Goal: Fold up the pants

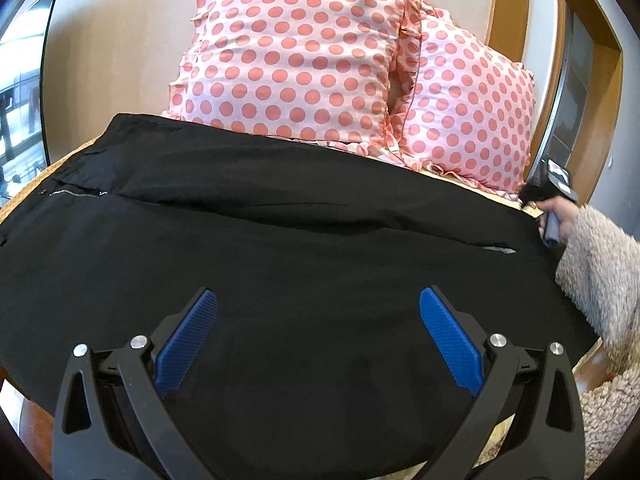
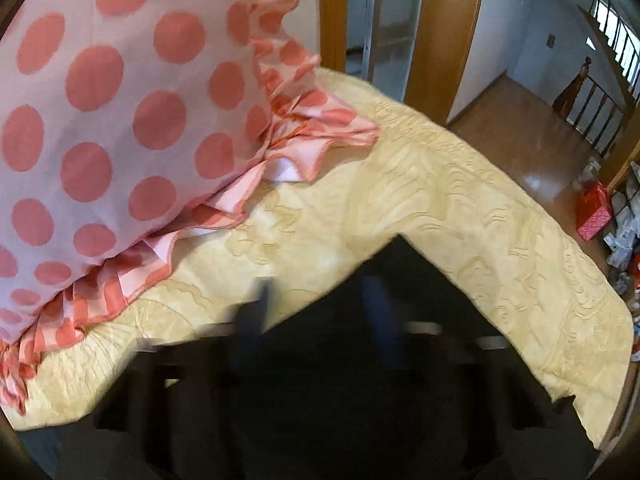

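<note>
**Crosswise on the bed: black pants with the waist at the left**

Here the black pants (image 1: 280, 240) lie flat on the yellow quilted bedspread (image 2: 460, 208), their long axis running side to side in the left wrist view. The waist end, with its button and a short silver zipper (image 1: 74, 192), points left; the legs run off to the right, where the hems reach the bed's far corner. Two pink polka-dot pillows (image 1: 304, 60) sit behind the pants, against the wall.

The left claw (image 1: 318, 340) hovers over the middle of the pants, its blue pads (image 1: 188, 340) spread wide with nothing between them.

Only the left wrist view shows the pants' whole length, and also a hand (image 1: 560, 216) in a fuzzy beige sleeve (image 1: 600, 276) holding the right claw's handle at the leg end. Only the right wrist view shows the hem corner up close: a black point of cloth over the bedspread, beside a pillow frill. There the right claw (image 2: 320, 320) is badly blurred; its fingers stand fairly close together at that corner, but whether they pinch the cloth cannot be told.
</note>
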`<state>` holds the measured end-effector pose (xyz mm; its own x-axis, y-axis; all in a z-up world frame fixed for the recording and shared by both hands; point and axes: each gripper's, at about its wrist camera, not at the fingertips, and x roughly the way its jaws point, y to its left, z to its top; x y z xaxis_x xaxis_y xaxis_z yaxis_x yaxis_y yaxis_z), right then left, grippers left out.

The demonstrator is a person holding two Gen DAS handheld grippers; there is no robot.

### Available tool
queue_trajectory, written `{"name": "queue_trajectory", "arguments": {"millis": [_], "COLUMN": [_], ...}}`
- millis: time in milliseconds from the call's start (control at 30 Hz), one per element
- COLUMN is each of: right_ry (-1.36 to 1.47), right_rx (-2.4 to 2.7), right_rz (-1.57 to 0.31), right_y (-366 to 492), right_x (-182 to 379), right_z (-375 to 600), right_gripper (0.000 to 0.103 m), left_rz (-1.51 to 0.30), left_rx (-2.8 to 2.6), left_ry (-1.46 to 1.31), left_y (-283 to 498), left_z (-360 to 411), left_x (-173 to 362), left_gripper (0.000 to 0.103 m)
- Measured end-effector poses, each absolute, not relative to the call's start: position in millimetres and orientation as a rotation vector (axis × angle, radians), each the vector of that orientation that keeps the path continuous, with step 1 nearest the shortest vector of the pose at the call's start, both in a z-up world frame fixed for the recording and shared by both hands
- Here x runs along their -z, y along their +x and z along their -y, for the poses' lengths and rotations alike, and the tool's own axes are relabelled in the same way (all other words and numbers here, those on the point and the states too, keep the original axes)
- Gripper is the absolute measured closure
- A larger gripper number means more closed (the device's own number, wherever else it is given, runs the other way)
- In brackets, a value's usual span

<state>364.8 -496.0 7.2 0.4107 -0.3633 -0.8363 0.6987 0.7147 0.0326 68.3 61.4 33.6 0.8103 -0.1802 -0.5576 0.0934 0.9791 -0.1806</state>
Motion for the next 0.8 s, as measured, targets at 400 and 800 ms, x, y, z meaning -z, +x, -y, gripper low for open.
{"name": "queue_trajectory", "arguments": {"millis": [400, 800], "right_ry": [0.689, 0.946], "right_rx": [0.195, 0.056], "right_rz": [-0.582, -0.597], "right_y": [215, 81], "right_x": [-53, 3], "right_z": [501, 475], "right_gripper": [0.1, 0.098], "left_rz": [-0.538, -0.504], "left_rx": [0.125, 0.062], "left_ry": [-0.228, -0.213], "left_y": [55, 53], "left_z": [-69, -74], "left_x": [-46, -63], "left_gripper": [0.002, 0.002]}}
